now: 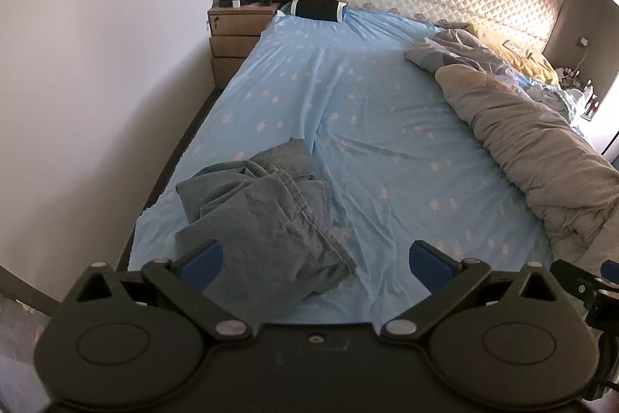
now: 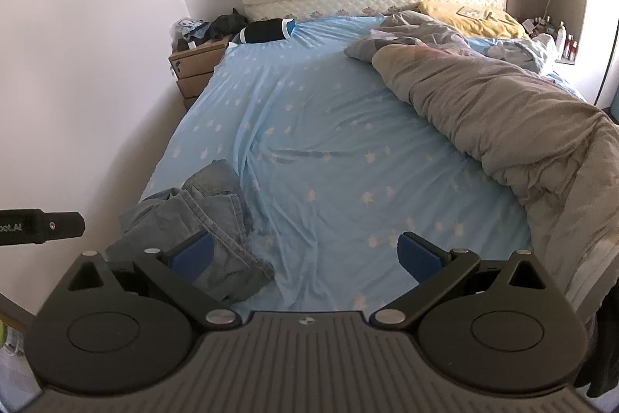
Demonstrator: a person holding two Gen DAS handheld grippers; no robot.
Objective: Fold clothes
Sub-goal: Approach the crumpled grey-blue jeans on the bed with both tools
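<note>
The crumpled grey-blue denim garment (image 1: pixel 267 215) is lying bunched on the star-print blue bedsheet (image 1: pixel 387 142). Left gripper (image 1: pixel 315 260) and right gripper (image 2: pixel 305 252) are held wide open, nothing grasped. It's probably best spread flat first, corners pinched well apart.

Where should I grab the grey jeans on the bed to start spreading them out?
Take the jeans at the stitched hem edge nearest you, coming from the foot of the bed with the open left gripper. That edge lies exposed on top of the crumpled heap, probably easiest to pinch.
</note>
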